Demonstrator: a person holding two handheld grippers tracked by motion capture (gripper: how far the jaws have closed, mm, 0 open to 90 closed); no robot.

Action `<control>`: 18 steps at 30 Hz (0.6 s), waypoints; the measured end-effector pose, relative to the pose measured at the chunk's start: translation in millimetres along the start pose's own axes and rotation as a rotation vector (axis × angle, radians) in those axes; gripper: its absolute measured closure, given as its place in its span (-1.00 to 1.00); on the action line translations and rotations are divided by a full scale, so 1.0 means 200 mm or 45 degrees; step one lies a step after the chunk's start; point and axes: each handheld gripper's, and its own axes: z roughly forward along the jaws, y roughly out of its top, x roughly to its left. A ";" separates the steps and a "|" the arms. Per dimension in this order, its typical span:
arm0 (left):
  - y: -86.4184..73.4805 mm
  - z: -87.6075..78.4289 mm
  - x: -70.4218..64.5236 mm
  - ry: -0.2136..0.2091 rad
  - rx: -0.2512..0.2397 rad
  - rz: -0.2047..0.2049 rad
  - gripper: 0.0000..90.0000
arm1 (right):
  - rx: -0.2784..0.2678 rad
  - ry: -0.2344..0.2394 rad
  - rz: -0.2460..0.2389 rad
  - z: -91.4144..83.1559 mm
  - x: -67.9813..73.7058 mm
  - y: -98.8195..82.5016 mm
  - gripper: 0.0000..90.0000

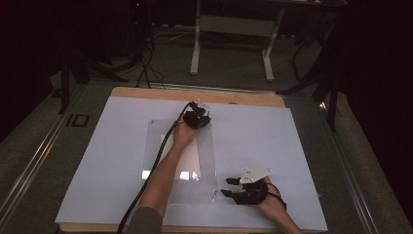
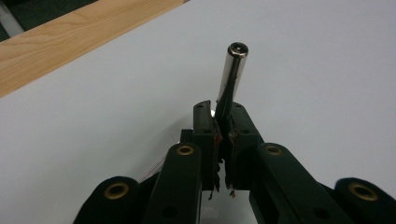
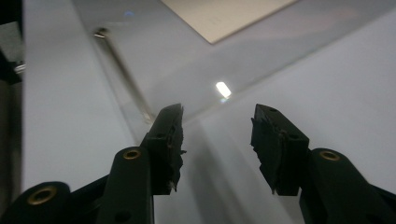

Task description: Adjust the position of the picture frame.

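Note:
A shiny metal pin [image 2: 232, 74] stands up between the jaws of my left gripper [image 2: 220, 109], which is shut on its lower end. That gripper [image 1: 199, 109] is at the far edge of a clear plastic plate [image 1: 207, 161] lying on the white sheet [image 1: 272, 141]. A pale paper [image 1: 187, 156] lies under the plate. My right gripper [image 1: 228, 186] sits low at the plate's near right corner, open with nothing between its fingers. In the right gripper view the jaws of that gripper [image 3: 217, 126] straddle the plate's edge [image 3: 126, 74], with the paper [image 3: 224, 14] beyond.
The white sheet covers a wooden tabletop [image 1: 195, 95] whose bare strip [image 2: 70, 37] shows along the far side. A small metal piece [image 3: 99, 32] sits at the far end of the plate's edge. Beyond the table stand a desk frame [image 1: 196, 44] and dark stands.

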 end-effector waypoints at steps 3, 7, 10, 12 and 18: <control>0.00 0.00 0.00 -0.002 -0.001 -0.003 0.88 | -0.007 0.033 -0.027 0.00 0.02 0.01 0.17; 0.00 0.00 0.00 -0.001 -0.001 -0.001 0.88 | 0.008 0.128 -0.086 0.02 0.04 0.00 0.19; 0.00 0.00 0.00 0.001 -0.001 0.000 0.88 | 0.014 0.151 -0.121 0.05 0.07 0.01 0.21; 0.00 0.00 0.00 0.002 -0.001 0.000 0.88 | 0.014 0.148 -0.132 0.07 0.09 0.03 0.27; 0.00 0.00 0.00 0.006 0.001 0.004 0.89 | 0.015 0.106 -0.162 0.13 0.12 0.05 0.63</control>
